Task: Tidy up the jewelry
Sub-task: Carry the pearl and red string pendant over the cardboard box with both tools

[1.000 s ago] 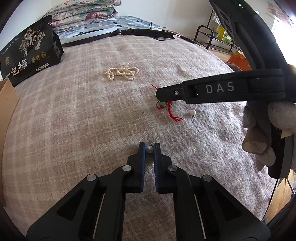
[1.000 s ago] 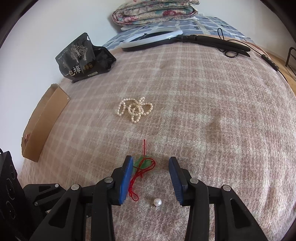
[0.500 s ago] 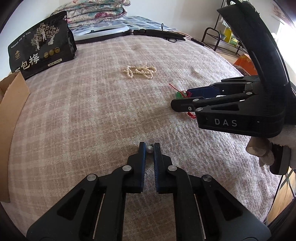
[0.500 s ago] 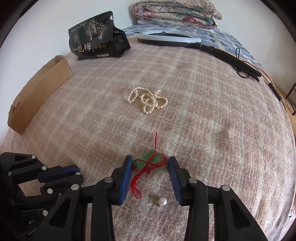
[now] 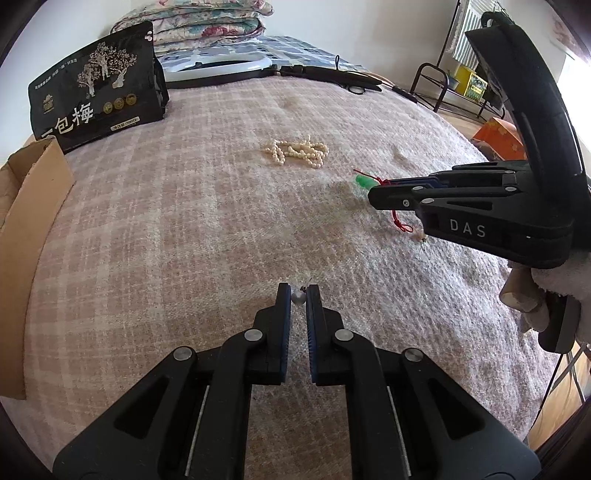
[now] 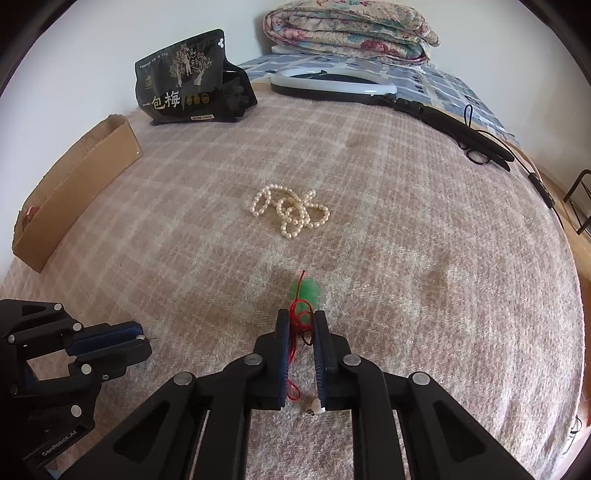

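Note:
My left gripper [image 5: 298, 290] is shut on a pearl earring [image 5: 298, 297] just above the checked blanket; it also shows in the right wrist view [image 6: 142, 341]. My right gripper [image 6: 301, 320] has closed on the red cord [image 6: 295, 325] of a green jade pendant [image 6: 308, 291]; the pendant still rests on the blanket. From the left wrist view the right gripper [image 5: 373, 192] sits right of centre beside the pendant [image 5: 364, 181]. A second pearl earring [image 6: 314, 406] lies under the right gripper. A pearl necklace [image 6: 290, 212] lies bunched farther back.
A cardboard box [image 6: 79, 188] stands at the blanket's left edge. A black snack bag [image 6: 184, 81] stands behind it. A ring light [image 6: 332, 83] with its folded stand and cable lies at the back right, before folded quilts [image 6: 351, 31].
My right gripper has closed from wide open onto the red cord. My left gripper, still holding the pearl earring, has moved left, away from the right gripper and nearer the cardboard box.

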The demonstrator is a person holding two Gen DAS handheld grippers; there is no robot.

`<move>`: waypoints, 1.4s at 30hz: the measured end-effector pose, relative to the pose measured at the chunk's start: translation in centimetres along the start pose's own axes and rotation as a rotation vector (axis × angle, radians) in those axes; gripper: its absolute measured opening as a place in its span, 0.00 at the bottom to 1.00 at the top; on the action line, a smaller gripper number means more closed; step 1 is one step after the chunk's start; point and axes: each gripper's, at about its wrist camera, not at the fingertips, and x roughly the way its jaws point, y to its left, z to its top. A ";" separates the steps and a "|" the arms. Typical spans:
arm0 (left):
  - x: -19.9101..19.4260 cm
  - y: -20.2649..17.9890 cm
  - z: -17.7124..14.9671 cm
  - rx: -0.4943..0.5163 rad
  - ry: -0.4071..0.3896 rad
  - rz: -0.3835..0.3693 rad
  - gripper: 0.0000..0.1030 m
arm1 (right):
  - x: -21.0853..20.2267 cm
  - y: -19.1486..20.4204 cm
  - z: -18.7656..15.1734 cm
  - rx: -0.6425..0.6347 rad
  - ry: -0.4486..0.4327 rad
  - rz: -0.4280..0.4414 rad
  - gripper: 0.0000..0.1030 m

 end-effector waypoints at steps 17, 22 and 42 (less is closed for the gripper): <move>-4.9 3.2 1.7 -0.073 -0.109 0.003 0.06 | -5.7 1.1 3.9 0.055 -0.142 0.063 0.09; -7.2 5.6 2.2 -0.122 -0.158 0.018 0.06 | -6.9 3.0 5.5 0.041 -0.182 0.094 0.09; -13.5 19.9 0.5 -0.334 -0.247 0.187 0.06 | -4.9 14.9 10.7 -0.089 -0.208 0.214 0.09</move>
